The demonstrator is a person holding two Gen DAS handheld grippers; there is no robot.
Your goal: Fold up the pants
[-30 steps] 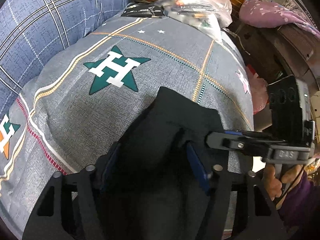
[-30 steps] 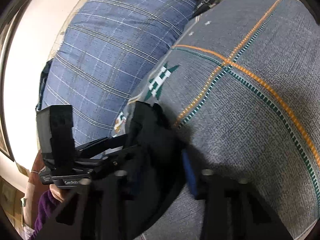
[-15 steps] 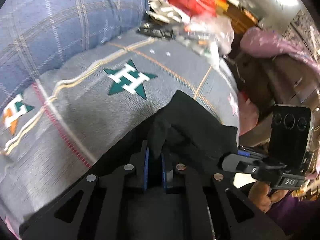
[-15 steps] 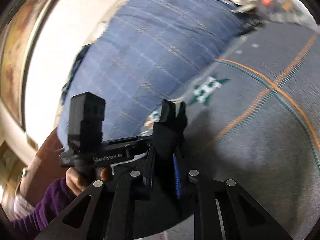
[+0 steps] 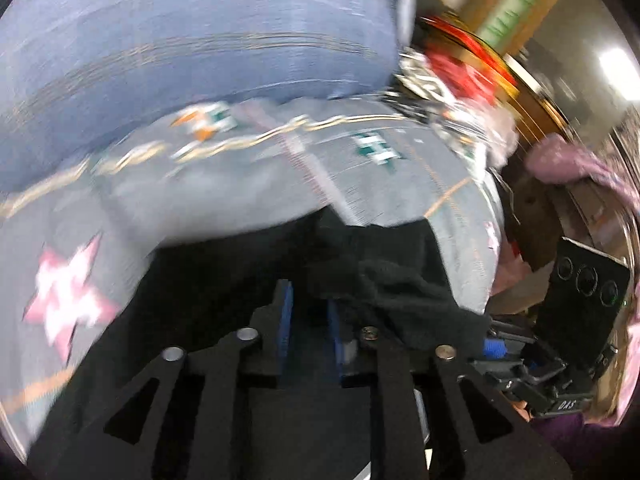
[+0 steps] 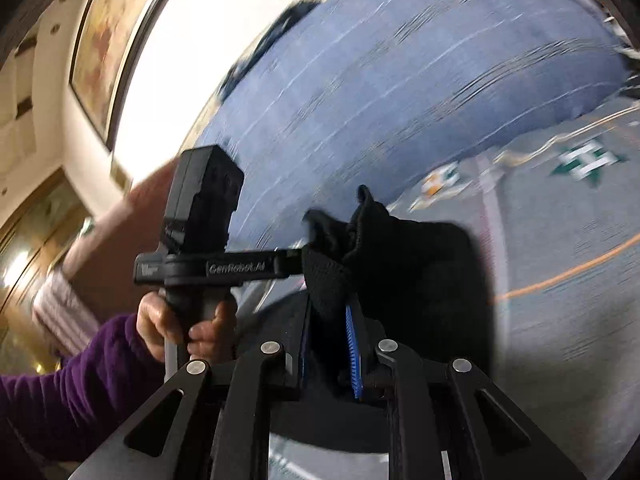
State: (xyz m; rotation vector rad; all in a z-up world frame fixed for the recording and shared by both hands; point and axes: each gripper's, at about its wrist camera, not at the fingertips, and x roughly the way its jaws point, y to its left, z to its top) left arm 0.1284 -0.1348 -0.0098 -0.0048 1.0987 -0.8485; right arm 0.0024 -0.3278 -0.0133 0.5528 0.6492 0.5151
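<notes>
The black pants [image 5: 404,280] hang bunched over a grey bedspread [image 5: 224,192] with star patterns. My left gripper [image 5: 308,312] is shut on a fold of the pants and holds it lifted above the bed. My right gripper [image 6: 330,332] is shut on another fold of the pants [image 6: 416,264], also lifted. The right gripper's body shows at the right edge of the left wrist view [image 5: 576,308]. The left gripper's body, held by a hand, shows in the right wrist view [image 6: 208,240]. Both views are motion blurred.
A large blue checked pillow [image 5: 192,40] lies at the back of the bed, also in the right wrist view [image 6: 400,80]. Clutter of bags and red items [image 5: 460,68] sits at the far bed corner. Purple cloth [image 5: 576,164] lies on furniture at right.
Both grippers went from open around the pants to shut on them, then lifted the fabric up and swung toward the left; the pillow and pink star have come into view.
</notes>
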